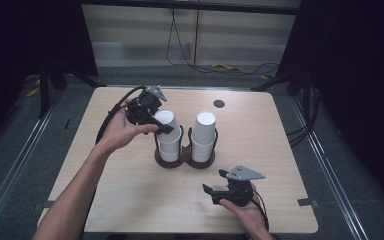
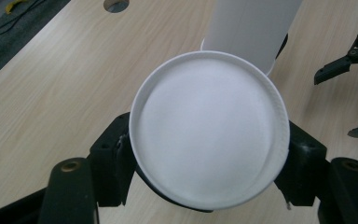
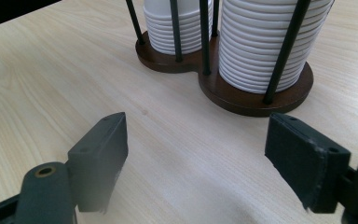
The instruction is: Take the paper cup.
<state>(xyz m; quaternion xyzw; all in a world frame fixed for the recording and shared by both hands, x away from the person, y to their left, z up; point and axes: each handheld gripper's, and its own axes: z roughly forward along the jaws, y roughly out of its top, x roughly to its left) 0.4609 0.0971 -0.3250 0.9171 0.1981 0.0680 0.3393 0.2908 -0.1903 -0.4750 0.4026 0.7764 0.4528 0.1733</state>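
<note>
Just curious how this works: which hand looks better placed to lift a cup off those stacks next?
Probably the left. Its claw is already closed around the top cup of the left stack. The right claw hangs open above the table, short of the holder.

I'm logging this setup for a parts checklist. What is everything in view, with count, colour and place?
Cup stacks: two, white, upside down in the holder, mid-table.
Top cup: one, white, on the left stack, gripped at its sides.
Cup holder: one, dark brown double base with black rods, mid-table.
Table: one, light wood, with a round hole near the far edge.
Cables: several, black and yellow, on the floor beyond the table.
Left gripper: one, black, shut on the top cup.
Right gripper: one, black, open, near the table's near edge.
</note>
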